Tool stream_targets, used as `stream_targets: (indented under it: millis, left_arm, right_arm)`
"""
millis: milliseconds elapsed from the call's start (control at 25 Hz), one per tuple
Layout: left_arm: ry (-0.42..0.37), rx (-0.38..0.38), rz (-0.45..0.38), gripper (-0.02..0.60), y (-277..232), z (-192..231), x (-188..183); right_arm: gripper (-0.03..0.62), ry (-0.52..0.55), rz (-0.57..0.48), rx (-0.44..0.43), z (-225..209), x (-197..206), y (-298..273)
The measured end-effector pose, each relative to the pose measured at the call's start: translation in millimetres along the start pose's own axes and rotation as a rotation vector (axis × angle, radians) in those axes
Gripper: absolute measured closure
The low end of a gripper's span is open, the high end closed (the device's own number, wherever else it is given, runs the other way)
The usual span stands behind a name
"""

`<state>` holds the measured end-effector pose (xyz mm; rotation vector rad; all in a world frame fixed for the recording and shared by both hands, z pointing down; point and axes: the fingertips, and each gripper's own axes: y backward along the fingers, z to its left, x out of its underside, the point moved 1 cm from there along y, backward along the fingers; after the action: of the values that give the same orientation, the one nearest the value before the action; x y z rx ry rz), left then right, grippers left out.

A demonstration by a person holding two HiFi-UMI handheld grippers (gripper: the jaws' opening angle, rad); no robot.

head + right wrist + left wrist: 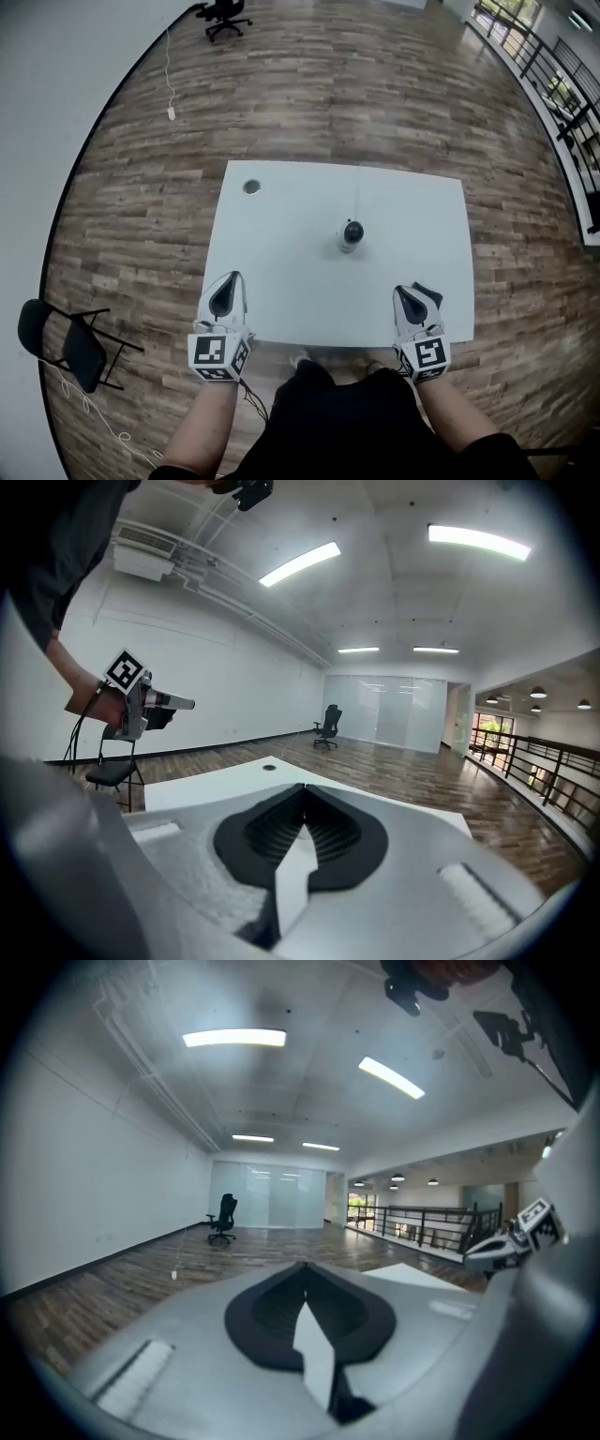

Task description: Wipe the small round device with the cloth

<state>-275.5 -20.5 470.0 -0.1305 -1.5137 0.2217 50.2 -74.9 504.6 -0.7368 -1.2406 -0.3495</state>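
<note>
- Head view shows the small round device with a dark dome on a pale base (352, 234) standing near the middle of the white rectangular desk (281, 244). It is well apart from both grippers, which hang over the near edge.
- The left gripper (230, 283) has its jaws brought together at the tips with nothing between them. The left gripper view confirms this.
- The right gripper (403, 294) is likewise closed and empty. Its own view shows only bare desk beyond the jaw tips.
- A small dark flat shape (430, 293) lies on the desk just beside the right gripper. It may be the cloth, but the views do not show enough to be sure.
- Risk one: no cloth is in either gripper. A wipe begun now would put bare jaws on the device and could scratch the dome.
- Risk two: both grippers are closed, so a reach for the cloth with the jaws unopened would only push it along or off the near edge, which is close by.
- Risk three: the device looks light and stands free. A one-sided wipe without the other gripper steadying it could tip or slide it.
- Risk four: a thin white cable (355, 202) runs from the device toward the far edge. A gripper or cloth that snags it could drag the device over.
</note>
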Motion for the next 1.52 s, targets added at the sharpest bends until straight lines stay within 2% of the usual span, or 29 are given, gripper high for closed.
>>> stream_targets:
  millis: [120, 320, 440, 600, 800, 920, 1040, 1160, 1360, 1520]
  left_arm:
    - [0.012, 0.051, 0.004, 0.574, -19, 3, 3]
    - [0.023, 0.17, 0.009, 0.574, -52, -19, 0]
    - [-0.013, 0.244, 0.006, 0.574, -69, -31, -8]
    - [-0.086, 0.3, -0.036, 0.574, -79, -46, -16]
    - [-0.097, 0.281, -0.003, 0.574, -81, -57, -17]
    - [-0.1, 0.276, 0.032, 0.574, -82, -58, -19]
    - [-0.12, 0.235, 0.062, 0.574, -77, -46, -21]
    - [-0.133, 0.162, 0.042, 0.574, -69, -24, -35]
    - [-0.115, 0.079, 0.045, 0.574, -70, 3, -39]
    - [-0.118, 0.119, 0.038, 0.574, -80, -3, -40]
  right_arm:
    - [0.592, 0.005, -0.006, 0.046, 0, -5, 7]
    - [0.592, -0.035, 0.003, 0.215, -32, -8, 27]
    - [0.592, -0.031, -0.015, 0.308, -40, -13, 37]
    - [0.592, -0.027, -0.057, 0.347, -42, -23, 40]
    - [0.592, -0.022, -0.124, 0.386, -52, -31, 37]
    - [0.592, -0.045, -0.118, 0.393, -60, -21, 24]
    - [0.592, -0.095, -0.114, 0.347, -60, -9, 4]
    - [0.592, -0.12, -0.122, 0.287, -56, -3, -19]
    - [0.592, -0.061, -0.071, 0.237, -55, 5, -31]
    - [0.592, -0.104, -0.045, 0.267, -64, 20, -33]
